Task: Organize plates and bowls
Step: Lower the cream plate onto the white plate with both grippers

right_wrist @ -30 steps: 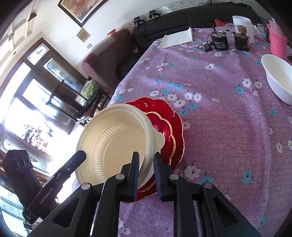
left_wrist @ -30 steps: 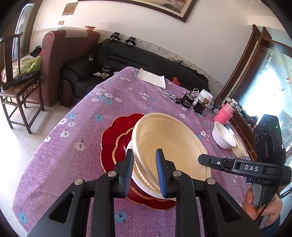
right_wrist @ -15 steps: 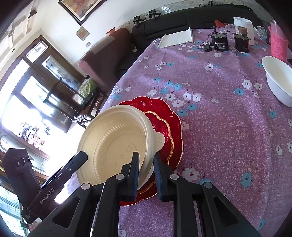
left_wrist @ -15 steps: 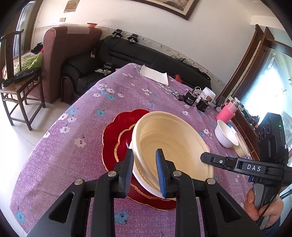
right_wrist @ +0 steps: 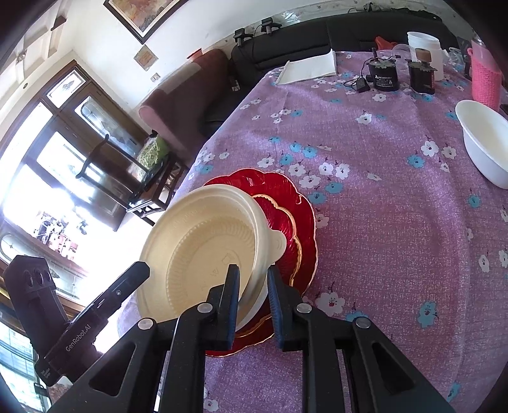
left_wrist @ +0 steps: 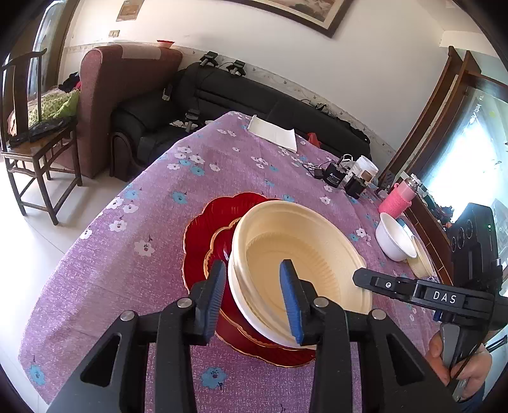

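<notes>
Left wrist: left hand-held gripper jaws opening, releasing cream bowl.

I see a white wall with a framed picture, a black sofa and a brown armchair below it. A wooden chair stands on the pale floor. Windows glare, perhaps sunlight.

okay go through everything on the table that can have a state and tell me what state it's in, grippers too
Cream bowl: upright, stacked on the plates.
Red plates: two, nested, flat on the table.
White bowl: upright, empty.
Left gripper: jaws opening, bowl rim between them.
Right gripper: nearly shut around the bowl rim.
</notes>
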Action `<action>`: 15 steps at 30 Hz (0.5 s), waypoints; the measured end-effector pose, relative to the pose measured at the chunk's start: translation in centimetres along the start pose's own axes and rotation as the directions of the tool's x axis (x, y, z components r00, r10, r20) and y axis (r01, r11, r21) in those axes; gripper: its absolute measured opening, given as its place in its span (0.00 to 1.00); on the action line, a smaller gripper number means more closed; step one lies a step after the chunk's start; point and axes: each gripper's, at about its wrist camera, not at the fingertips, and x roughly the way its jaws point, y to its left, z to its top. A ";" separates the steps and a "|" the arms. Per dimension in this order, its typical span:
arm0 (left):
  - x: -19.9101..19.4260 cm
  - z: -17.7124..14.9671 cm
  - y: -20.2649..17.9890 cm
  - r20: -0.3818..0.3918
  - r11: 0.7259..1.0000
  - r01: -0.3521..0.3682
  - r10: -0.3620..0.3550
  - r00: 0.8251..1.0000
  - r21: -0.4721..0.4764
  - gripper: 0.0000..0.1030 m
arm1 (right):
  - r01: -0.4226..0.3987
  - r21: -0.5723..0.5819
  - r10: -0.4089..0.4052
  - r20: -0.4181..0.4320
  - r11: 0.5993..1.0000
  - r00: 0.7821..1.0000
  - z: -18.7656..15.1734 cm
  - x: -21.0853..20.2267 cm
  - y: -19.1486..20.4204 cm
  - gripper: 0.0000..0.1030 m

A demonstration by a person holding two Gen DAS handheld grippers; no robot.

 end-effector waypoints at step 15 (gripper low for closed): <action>-1.5 0.0 -2.2 0.042 0.999 0.000 -0.002 0.999 0.046 0.40 | -0.025 0.041 0.022 0.067 0.999 0.998 -0.3 -3.0 -1.8 0.26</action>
